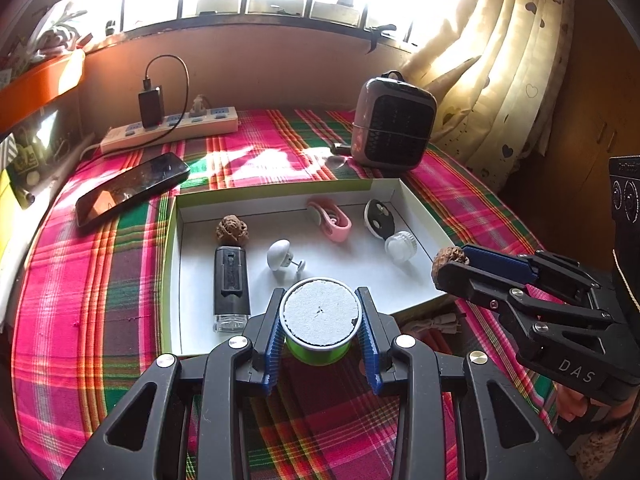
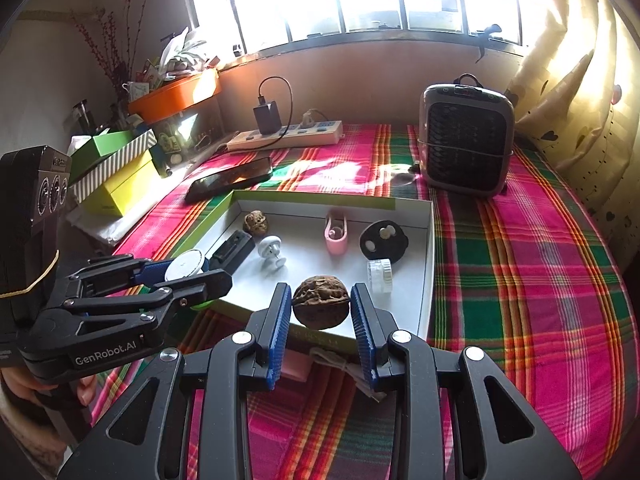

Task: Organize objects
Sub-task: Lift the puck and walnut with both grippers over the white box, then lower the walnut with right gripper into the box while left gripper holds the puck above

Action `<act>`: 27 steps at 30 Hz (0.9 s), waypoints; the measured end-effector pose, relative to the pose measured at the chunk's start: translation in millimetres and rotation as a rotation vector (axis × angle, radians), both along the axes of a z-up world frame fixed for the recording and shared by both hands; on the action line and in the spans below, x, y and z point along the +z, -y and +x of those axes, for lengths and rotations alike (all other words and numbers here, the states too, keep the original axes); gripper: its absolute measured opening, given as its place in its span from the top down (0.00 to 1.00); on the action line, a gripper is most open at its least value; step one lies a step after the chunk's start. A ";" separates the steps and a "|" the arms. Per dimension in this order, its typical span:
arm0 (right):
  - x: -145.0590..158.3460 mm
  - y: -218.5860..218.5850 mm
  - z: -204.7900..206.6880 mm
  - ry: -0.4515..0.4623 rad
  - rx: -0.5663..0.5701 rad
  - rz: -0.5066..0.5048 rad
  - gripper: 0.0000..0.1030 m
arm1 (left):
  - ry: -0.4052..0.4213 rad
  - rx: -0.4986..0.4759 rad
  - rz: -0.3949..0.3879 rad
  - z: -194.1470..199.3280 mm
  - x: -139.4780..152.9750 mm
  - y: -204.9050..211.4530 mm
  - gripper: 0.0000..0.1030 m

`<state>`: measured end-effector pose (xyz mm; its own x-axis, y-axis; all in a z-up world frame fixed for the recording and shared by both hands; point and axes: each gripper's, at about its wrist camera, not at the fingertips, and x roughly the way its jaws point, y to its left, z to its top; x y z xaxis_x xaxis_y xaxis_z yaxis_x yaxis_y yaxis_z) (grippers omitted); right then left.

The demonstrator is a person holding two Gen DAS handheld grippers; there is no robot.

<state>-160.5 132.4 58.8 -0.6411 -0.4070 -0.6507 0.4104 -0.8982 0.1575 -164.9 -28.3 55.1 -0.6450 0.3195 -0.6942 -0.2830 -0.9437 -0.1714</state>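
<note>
My left gripper is shut on a green spool with a white top, held over the near edge of the white shallow box. My right gripper is shut on a brown walnut, held over the box's near edge; it also shows at the right of the left wrist view. Inside the box lie another walnut, a black USB stick, a white mushroom-shaped knob, a pink clip, a black disc and a clear cap.
The box sits on a plaid cloth. A phone lies at its far left, a power strip with a charger behind, a small heater at the far right. Boxes are stacked at the left; a curtain hangs right.
</note>
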 end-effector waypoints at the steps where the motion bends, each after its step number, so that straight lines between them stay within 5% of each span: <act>1: 0.2 1.5 -2.5 -0.001 0.002 0.002 0.69 | 0.002 0.003 0.000 -2.6 -1.1 0.4 0.69; 27: -5.3 36.0 -64.5 0.038 0.064 0.028 0.69 | 0.065 0.004 -0.021 -43.2 -34.3 3.6 0.69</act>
